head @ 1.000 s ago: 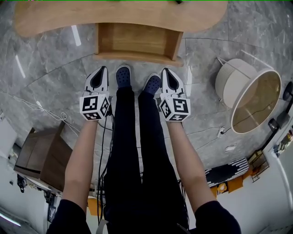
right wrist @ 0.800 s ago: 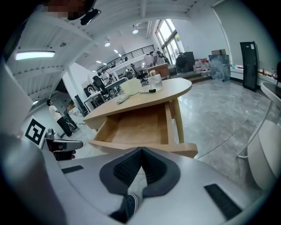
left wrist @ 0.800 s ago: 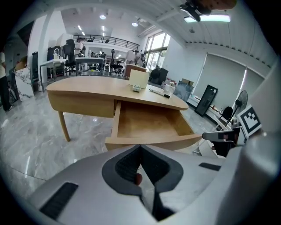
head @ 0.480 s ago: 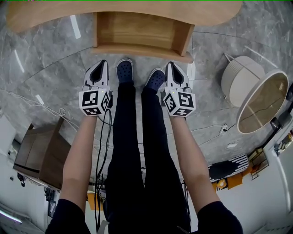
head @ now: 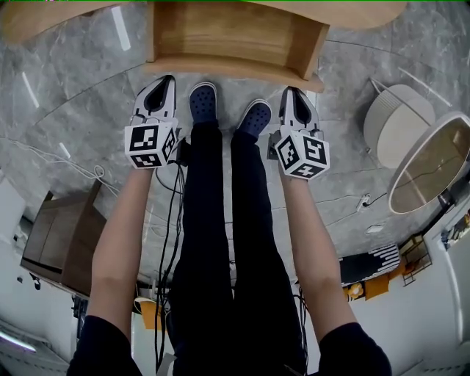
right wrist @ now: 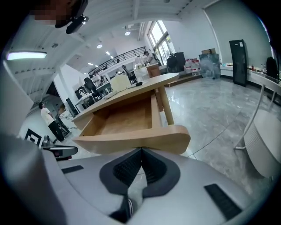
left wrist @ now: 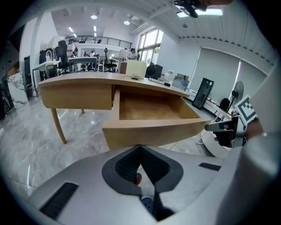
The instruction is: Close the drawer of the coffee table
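Observation:
The wooden coffee table [head: 44, 18] has its drawer [head: 233, 67] pulled out toward me, empty inside [left wrist: 149, 107]. My left gripper [head: 163, 82] is shut with nothing in it, its tip just short of the drawer front's left end [left wrist: 131, 134]. My right gripper [head: 292, 95] is also shut and empty, close to the front panel's right end [right wrist: 145, 139]. In both gripper views the jaw tips meet right below the panel; I cannot tell whether they touch it.
I stand on grey marble floor [head: 81, 110] with my blue shoes [head: 203, 101] between the grippers. A round white side table [head: 411, 147] lies tipped at the right. A dark wooden box [head: 55, 242] sits at the left, with cables [head: 51, 163] on the floor.
Both grippers have moved forward toward the drawer front and spread a little wider apart. The drawer sits nearer the top of the view.

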{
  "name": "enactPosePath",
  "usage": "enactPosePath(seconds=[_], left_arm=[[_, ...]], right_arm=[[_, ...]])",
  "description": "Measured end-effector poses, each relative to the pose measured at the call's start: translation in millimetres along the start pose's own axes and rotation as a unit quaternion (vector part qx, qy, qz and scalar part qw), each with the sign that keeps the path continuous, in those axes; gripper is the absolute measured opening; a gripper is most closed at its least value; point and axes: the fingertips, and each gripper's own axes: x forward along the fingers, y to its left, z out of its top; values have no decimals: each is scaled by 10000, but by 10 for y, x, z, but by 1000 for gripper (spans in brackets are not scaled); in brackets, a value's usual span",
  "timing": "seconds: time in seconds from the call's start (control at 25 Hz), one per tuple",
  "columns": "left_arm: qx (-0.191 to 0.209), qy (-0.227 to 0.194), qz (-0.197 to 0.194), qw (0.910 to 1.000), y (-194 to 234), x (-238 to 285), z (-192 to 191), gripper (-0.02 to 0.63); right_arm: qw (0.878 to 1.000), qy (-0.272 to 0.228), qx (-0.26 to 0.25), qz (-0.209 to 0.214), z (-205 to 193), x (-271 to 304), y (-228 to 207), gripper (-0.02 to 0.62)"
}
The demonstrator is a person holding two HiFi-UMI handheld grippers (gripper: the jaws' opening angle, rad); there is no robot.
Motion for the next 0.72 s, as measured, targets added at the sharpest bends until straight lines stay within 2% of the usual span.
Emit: enactPosePath(seconds=[0.72], left_arm=[[101,-170,-105,9997,77,123,112,25]], right_arm=[[9983,-311,475,-100,20,54,-56,26]])
